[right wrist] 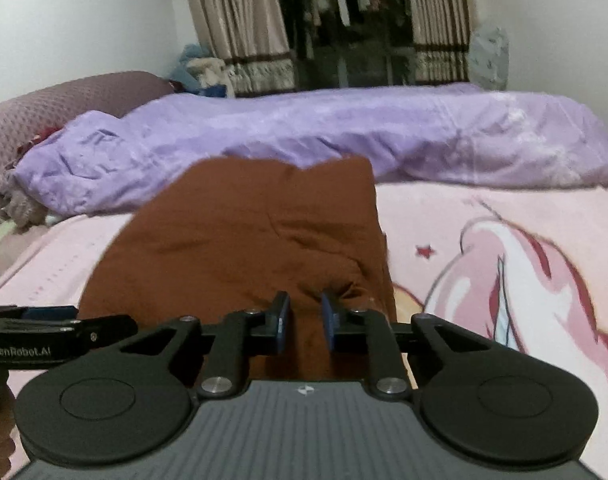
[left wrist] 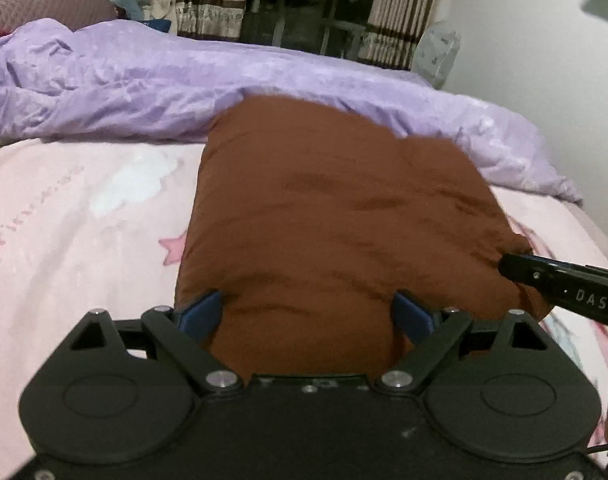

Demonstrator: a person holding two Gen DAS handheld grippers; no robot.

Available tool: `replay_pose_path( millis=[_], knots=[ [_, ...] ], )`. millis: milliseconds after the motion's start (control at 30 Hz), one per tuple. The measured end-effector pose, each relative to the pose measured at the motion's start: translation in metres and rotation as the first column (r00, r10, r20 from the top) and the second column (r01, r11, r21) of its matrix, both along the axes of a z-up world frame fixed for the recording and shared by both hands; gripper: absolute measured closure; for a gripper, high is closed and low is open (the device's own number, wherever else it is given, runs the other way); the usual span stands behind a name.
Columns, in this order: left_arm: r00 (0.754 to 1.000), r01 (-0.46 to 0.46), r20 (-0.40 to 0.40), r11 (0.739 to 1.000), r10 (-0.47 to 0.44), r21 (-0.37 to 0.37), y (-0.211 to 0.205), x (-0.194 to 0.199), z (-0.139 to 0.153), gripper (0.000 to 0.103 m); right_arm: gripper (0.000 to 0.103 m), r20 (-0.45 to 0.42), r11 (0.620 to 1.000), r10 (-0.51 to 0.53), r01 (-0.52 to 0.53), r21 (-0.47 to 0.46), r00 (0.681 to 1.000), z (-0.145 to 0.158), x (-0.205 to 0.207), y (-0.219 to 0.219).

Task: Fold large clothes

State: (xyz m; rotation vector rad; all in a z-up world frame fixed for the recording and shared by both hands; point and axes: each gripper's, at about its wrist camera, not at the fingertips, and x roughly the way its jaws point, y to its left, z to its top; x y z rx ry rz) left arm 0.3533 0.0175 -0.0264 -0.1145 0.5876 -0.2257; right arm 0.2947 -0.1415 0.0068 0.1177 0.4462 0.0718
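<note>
A brown garment (left wrist: 335,216) lies folded into a thick block on the pink bed sheet (left wrist: 76,220). In the left wrist view my left gripper (left wrist: 307,314) stands wide open, and the garment's near edge lies between its blue pads (left wrist: 202,312) without being pinched. My right gripper (right wrist: 305,320) has its pads close together on a bunched fold at the near right corner of the garment (right wrist: 232,248). From the left wrist view the right gripper (left wrist: 509,266) comes in from the right and meets that corner, where the cloth puckers.
A crumpled purple duvet (right wrist: 343,132) runs along the far side of the bed, just behind the garment. A mauve pillow (right wrist: 64,100) sits at the far left. Curtains (right wrist: 240,28) and a dark window are beyond. The pink sheet (right wrist: 503,248) spreads out on both sides.
</note>
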Motion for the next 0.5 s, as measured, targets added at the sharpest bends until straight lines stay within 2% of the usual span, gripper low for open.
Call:
replay_pose_path(
  millis=[133,233,500],
  knots=[
    [1.000,-0.007,-0.018,1.000,0.007,0.013,-0.003,0.010,-0.014,0.009,0.085,-0.021,1.000,0.005,-0.005,0.029,1.000,-0.015,0.004,-0.004],
    [1.000,-0.001,-0.014,1.000,0.002,0.017,0.000,0.003,-0.014,0.008,0.087,-0.017,1.000,0.003,-0.003,0.024,1.000,-0.022,0.004,-0.003],
    [1.000,-0.004,-0.014,1.000,0.005,0.024,0.002,-0.001,-0.013,0.007,0.089,-0.020,0.999,0.003,-0.002,0.053,1.000,-0.021,0.001,-0.008]
  ],
)
